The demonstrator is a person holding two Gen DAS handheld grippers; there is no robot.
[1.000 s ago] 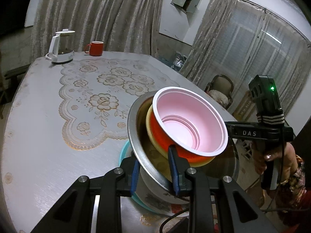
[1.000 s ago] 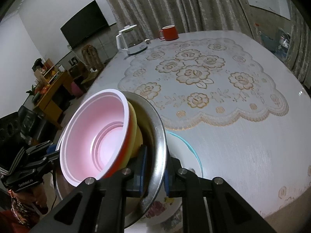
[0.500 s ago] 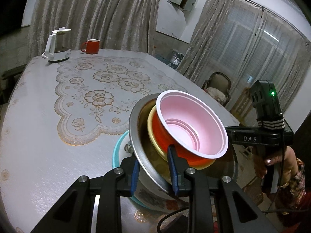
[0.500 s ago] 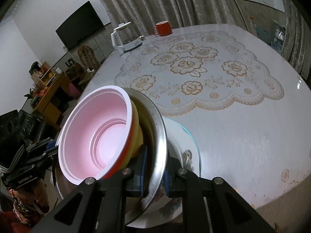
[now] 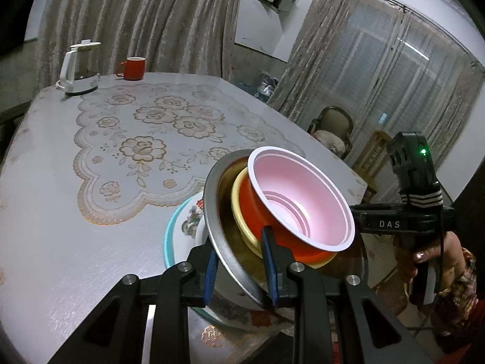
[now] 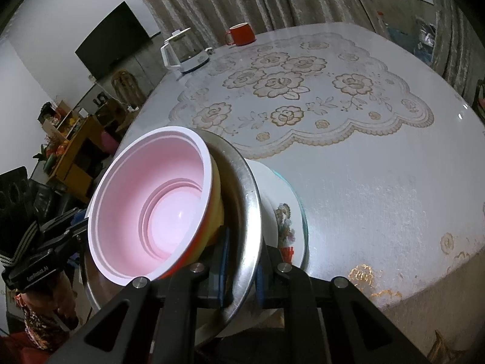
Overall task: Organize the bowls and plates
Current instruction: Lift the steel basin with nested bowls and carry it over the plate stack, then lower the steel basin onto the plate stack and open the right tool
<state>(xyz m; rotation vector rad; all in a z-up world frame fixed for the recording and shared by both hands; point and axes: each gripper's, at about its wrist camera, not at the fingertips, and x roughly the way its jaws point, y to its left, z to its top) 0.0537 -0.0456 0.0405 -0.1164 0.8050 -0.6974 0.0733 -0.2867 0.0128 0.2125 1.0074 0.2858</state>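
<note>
The left gripper (image 5: 239,268) pinches the near-left rim of a steel bowl (image 5: 215,212), one blue pad outside the wall and one inside. The right gripper (image 6: 241,268) clamps the opposite rim of the same steel bowl (image 6: 247,212) in the same way, so the bowl hangs tilted between the two.

Nested inside it sits a yellow bowl (image 5: 238,200), and inside that an orange bowl with a pink interior (image 5: 303,200), its white rim standing well above the steel rim. In the right wrist view the pink interior (image 6: 157,209) faces the camera.

Under the steel bowl, a white floral plate (image 5: 191,221) lies on a teal-rimmed plate (image 5: 167,242) at the near edge of the surface (image 5: 45,227); whether the steel bowl touches the plates cannot be told.

A lace floral cloth (image 5: 145,145) covers the middle of the surface. At the far left end stand a white kettle (image 5: 77,69) and, just to its right, a red mug (image 5: 133,68).
</note>
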